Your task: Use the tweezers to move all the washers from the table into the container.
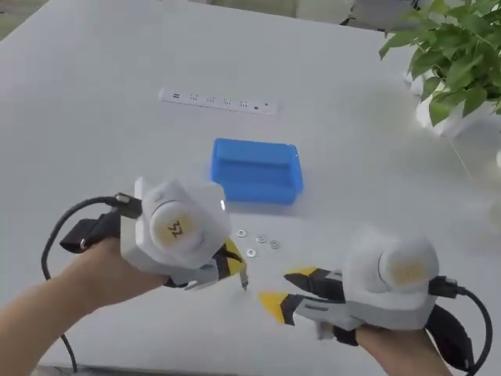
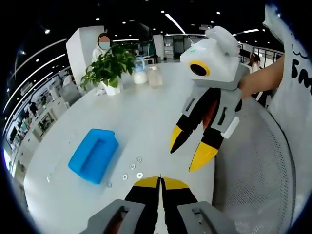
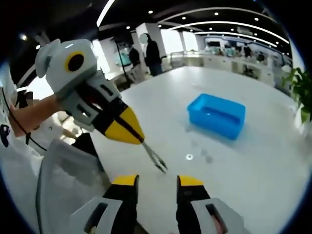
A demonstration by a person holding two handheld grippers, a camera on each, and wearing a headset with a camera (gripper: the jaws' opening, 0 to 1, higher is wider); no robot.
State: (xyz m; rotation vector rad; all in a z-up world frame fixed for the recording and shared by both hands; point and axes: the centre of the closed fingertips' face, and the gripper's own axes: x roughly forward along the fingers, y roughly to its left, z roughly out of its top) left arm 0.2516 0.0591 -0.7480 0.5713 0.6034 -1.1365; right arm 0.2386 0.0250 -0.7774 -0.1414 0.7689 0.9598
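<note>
Holding thin tweezers [image 3: 155, 157], the left gripper [image 1: 233, 261] has its jaws clamped together on them, and the tweezer tips point out past the jaws over the white worktop [image 1: 117, 157]. Four small washers [image 1: 261, 238] lie loose on the worktop just in front of the blue container [image 1: 258, 192], on the person's side. The left gripper hovers on that same side of the container, near the washers. The right gripper [image 1: 286, 291], jaws apart, is farther from the container than the washers. A power strip [image 1: 219, 101] lies behind the container.
</note>
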